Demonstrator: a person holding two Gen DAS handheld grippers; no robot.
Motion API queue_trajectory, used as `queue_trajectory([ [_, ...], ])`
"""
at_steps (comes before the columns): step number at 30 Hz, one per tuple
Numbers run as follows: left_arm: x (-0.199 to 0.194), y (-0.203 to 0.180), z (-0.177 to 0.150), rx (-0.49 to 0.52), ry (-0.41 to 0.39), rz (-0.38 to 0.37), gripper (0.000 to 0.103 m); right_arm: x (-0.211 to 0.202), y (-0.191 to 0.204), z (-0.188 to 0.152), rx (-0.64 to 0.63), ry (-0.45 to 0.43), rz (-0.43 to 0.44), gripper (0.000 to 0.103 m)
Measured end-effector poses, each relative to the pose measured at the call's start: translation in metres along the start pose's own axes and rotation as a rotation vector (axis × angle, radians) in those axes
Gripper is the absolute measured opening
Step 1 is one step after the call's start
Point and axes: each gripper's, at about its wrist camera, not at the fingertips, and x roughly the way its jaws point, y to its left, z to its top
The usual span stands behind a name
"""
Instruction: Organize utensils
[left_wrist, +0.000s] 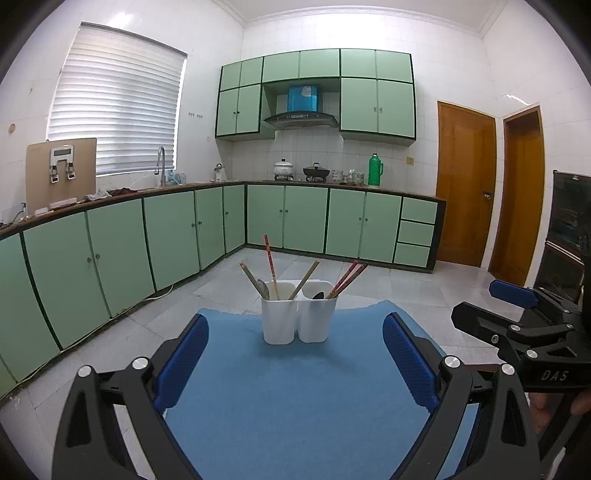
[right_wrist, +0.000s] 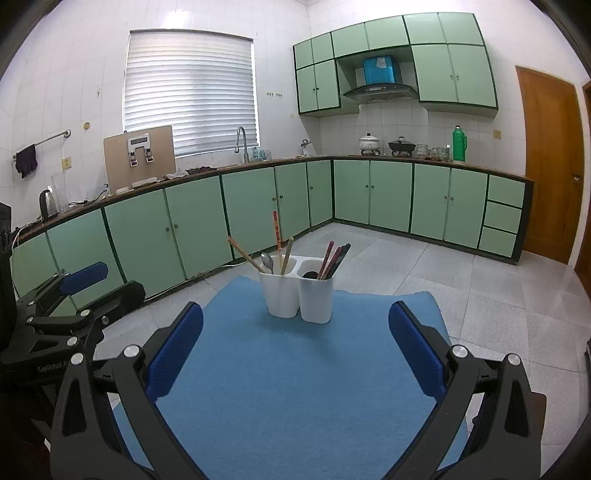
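A white two-compartment utensil holder (left_wrist: 297, 319) stands at the far side of a blue mat (left_wrist: 295, 387). Its left cup holds wooden and red chopsticks (left_wrist: 269, 266) and a metal spoon (left_wrist: 263, 288). Its right cup holds dark red chopsticks (left_wrist: 347, 278) and a black spoon (left_wrist: 318, 295). My left gripper (left_wrist: 295, 358) is open and empty, short of the holder. In the right wrist view the holder (right_wrist: 299, 295) stands beyond my right gripper (right_wrist: 295, 350), which is open and empty. Each gripper shows at the side of the other's view.
The blue mat (right_wrist: 295, 387) covers a small table above a grey tiled floor (right_wrist: 480, 280). Green cabinets (left_wrist: 110, 251) run along the left and back walls. A wooden door (left_wrist: 463, 184) is at the right.
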Motion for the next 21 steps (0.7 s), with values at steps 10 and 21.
queue_trajectory([
  [10, -0.0005, -0.0002, 0.0, -0.007, 0.002, 0.0, 0.093, 0.0012, 0.001, -0.001, -0.004, 0.003, 0.001, 0.098],
  [21, -0.0018, 0.0003, -0.0012, -0.008, 0.006, 0.005, 0.093, 0.0026, 0.0005, -0.0022, -0.003, 0.007, 0.001, 0.098],
])
